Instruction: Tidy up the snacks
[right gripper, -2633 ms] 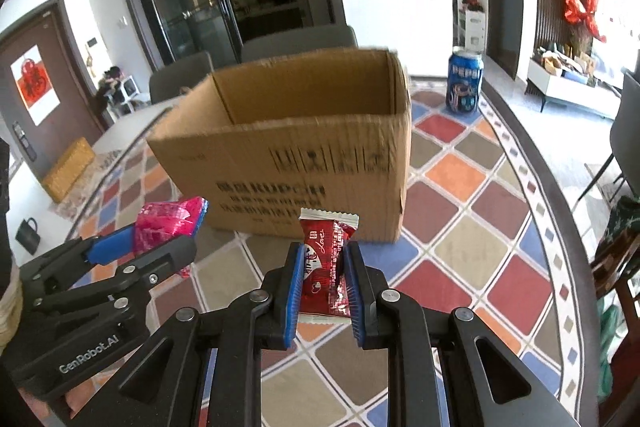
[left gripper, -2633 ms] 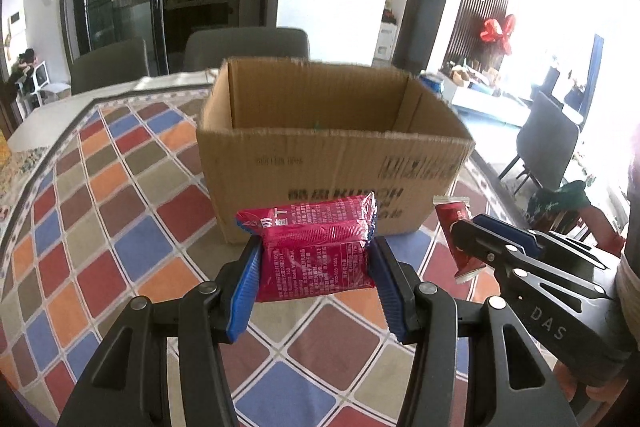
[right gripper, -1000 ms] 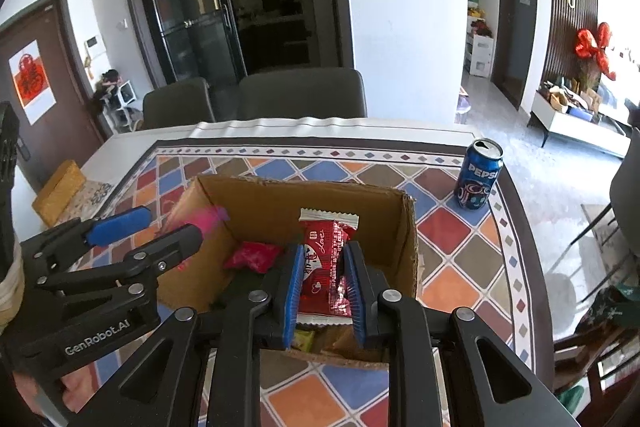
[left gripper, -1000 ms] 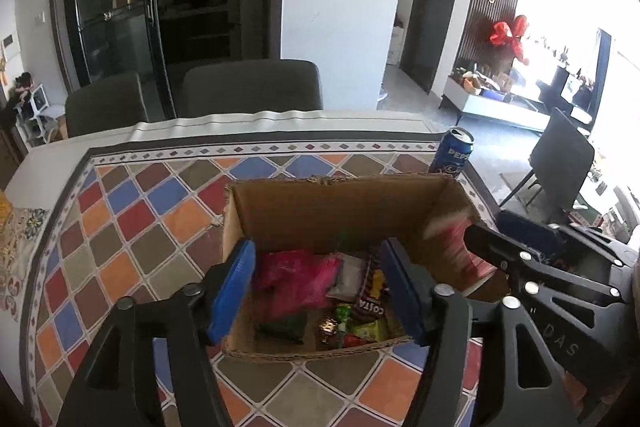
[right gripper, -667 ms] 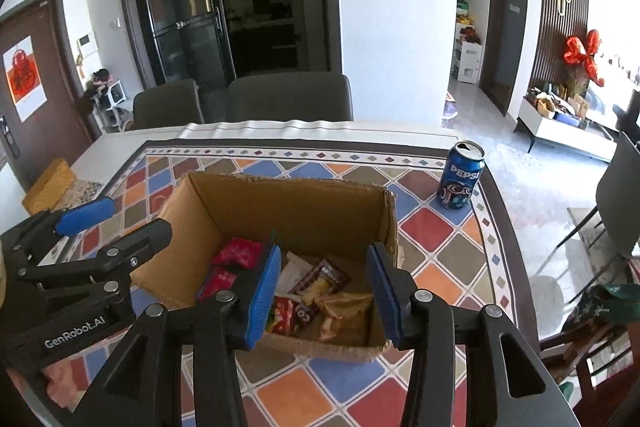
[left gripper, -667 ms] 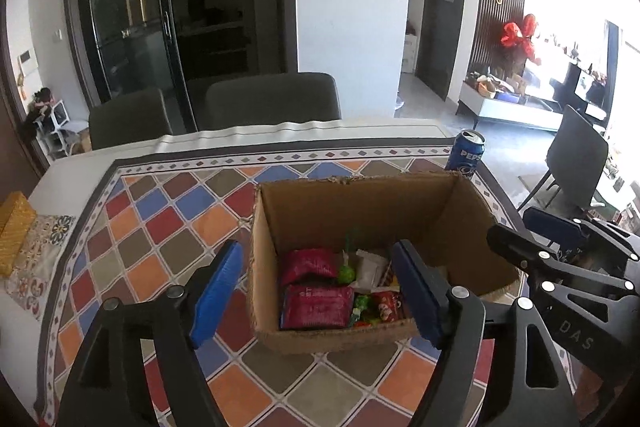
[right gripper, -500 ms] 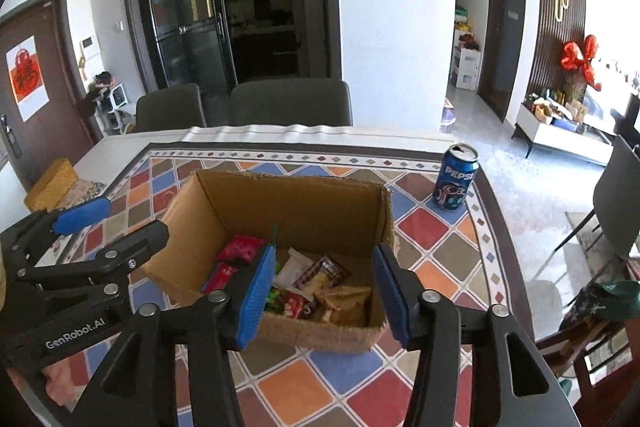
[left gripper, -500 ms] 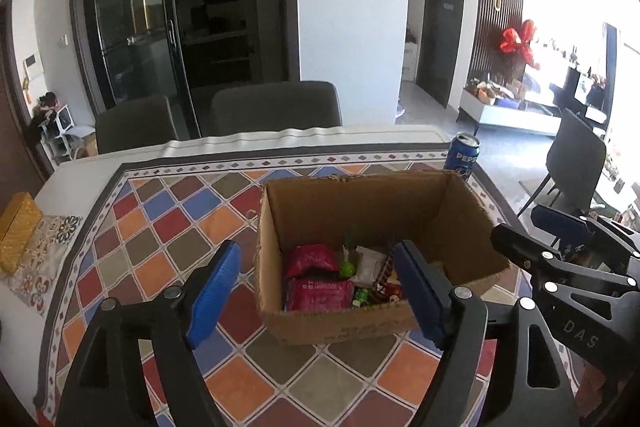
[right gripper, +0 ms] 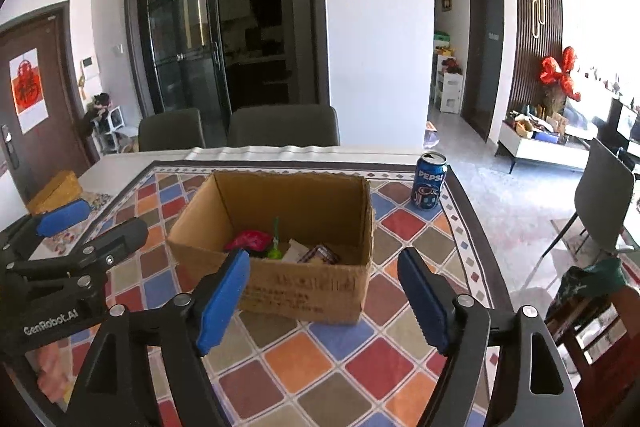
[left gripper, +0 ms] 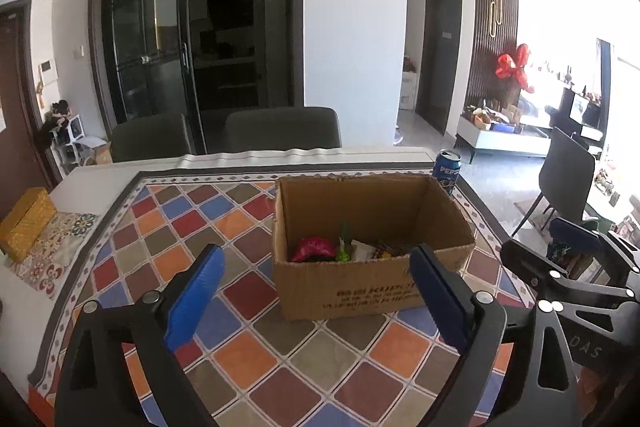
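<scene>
Nearest the cameras, two grippers hang over the patterned tablecloth [left gripper: 256, 351], and both hold nothing. The left gripper [left gripper: 316, 293] has its two blue pads [left gripper: 196, 297] spread far apart, jaws opening, with only the cloth and the front of the box seen between them. The right gripper [right gripper: 322, 301] is likewise released, its jaws opening and its two pads [right gripper: 224, 297] clear of everything. Each gripper also shows at the edge of the other's view. Just beyond them stands one open cardboard box [left gripper: 360, 291] on the cloth, upright, flaps out of the way. The snacks [right gripper: 280, 247] lie inside it on the bottom: one pink-red packet [left gripper: 314, 249], a small green piece, a pale wrapper and a dark striped one can be told apart, though the full count is hidden by the near wall. Past the box's far right corner stands one blue soda can [right gripper: 430, 187], apart from the box. At the left edge of the table lies one yellow box [left gripper: 24, 223]. Behind the table stand two grey chairs [right gripper: 280, 127].
</scene>
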`<state>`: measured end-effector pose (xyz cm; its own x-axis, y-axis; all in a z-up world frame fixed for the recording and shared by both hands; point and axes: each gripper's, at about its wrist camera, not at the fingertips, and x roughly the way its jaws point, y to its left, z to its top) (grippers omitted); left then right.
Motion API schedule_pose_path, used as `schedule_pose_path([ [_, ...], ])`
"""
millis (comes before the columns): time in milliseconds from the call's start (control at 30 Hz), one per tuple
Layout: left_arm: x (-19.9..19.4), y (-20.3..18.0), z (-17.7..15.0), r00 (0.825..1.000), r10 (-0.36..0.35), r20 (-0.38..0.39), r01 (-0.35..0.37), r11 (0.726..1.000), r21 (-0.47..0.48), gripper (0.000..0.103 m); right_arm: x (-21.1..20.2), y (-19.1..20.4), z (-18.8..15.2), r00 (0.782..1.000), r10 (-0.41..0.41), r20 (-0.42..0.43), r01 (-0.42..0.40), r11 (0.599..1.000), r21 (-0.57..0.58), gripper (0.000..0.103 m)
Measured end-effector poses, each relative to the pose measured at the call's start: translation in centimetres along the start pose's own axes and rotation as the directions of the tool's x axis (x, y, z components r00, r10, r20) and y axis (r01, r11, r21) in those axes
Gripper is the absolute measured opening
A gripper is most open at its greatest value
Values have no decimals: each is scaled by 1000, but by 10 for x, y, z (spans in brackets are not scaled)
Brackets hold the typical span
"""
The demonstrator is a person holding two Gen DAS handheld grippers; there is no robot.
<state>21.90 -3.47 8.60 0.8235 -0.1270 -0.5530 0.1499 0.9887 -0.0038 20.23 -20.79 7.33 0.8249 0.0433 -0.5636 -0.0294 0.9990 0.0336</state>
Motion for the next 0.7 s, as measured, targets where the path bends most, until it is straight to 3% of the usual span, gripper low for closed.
schedule_pose_path([
  [200,-26,0,-19,999,40,37,-40,999,2,100,-23,1,-18,999,-26,26,26,1000,-4,80],
  [700,-73,-1,-46,996,52,73,-51,999,-12,103,-69,-4,-39,997,-43,69,43,999,-1,80],
])
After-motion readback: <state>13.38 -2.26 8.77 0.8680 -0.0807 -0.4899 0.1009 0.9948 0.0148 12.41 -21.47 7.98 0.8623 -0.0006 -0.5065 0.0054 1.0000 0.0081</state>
